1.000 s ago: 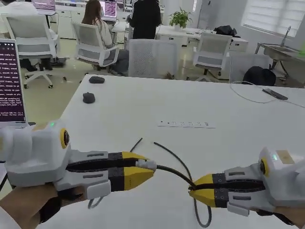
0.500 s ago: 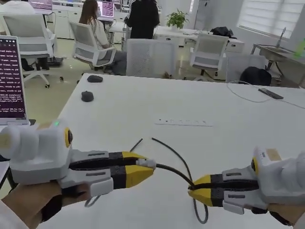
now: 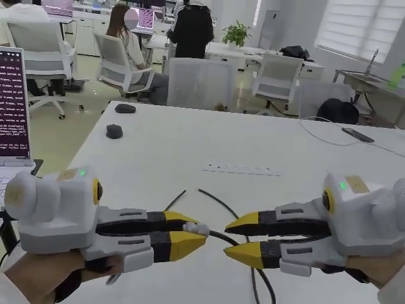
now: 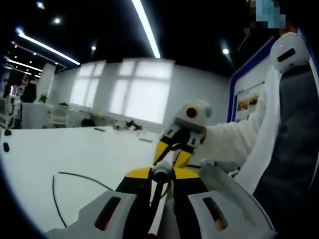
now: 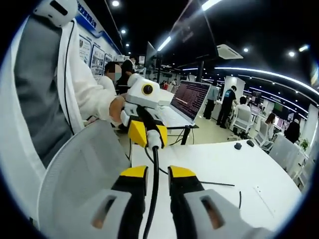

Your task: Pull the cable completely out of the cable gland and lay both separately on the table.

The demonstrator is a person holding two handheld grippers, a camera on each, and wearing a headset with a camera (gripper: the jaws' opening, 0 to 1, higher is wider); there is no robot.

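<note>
A small white cable gland sits between the yellow tips of my left gripper, which is shut on it above the white table. A black cable leaves the gland to the right. It passes between the spread jaws of my right gripper, which is open, then drops toward the table's near edge. More of the cable loops on the table behind. In the right gripper view the cable runs up between my jaws to the gland. In the left gripper view the gland sits at my tips.
An open laptop stands at the table's left edge. Two dark mice lie at the far left, a white strip at mid table and a phone with a thin cord at the far right. Office chairs and people are beyond.
My right gripper, shut on the cable before, has opened and moved left along the cable toward the gland. The left gripper still holds the gland.
</note>
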